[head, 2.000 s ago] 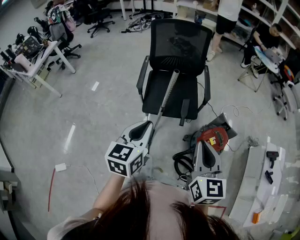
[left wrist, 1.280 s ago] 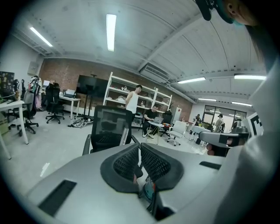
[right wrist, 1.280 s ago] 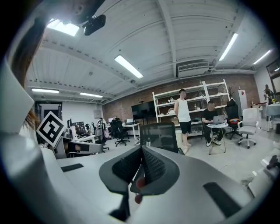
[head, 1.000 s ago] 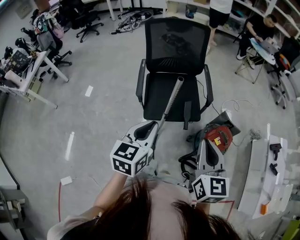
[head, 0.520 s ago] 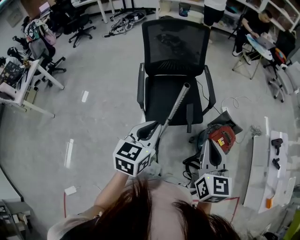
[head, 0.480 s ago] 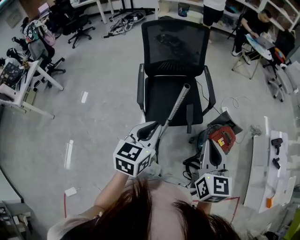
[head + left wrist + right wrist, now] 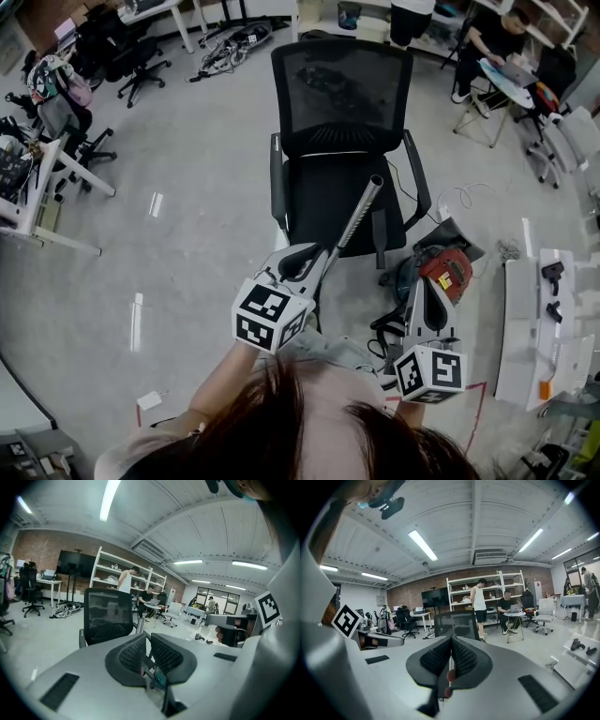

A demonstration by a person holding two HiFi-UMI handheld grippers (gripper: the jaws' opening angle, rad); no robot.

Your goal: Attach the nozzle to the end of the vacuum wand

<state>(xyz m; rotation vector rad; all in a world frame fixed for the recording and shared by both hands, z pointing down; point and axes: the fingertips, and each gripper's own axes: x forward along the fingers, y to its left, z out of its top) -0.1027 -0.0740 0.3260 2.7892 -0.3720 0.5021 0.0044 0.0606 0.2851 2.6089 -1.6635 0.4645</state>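
Observation:
My left gripper is shut on the lower part of the silver vacuum wand. The wand slants up and away, and its open end hangs over the seat of the black office chair. In the left gripper view the wand's end pokes out just past the closed jaws. My right gripper is shut, above the red vacuum body and its black hose on the floor. Nothing shows clearly between its jaws. Small black attachments lie on a white table.
The white table stands at the right edge. Desks and office chairs stand at the far left. People sit and stand by shelves at the back. A cable trails across the grey floor beside the chair.
Both grippers have drifted slightly right, the left one carrying the wand. The wand's end has moved from the seat's back edge to above the seat. The jaws have stayed shut.

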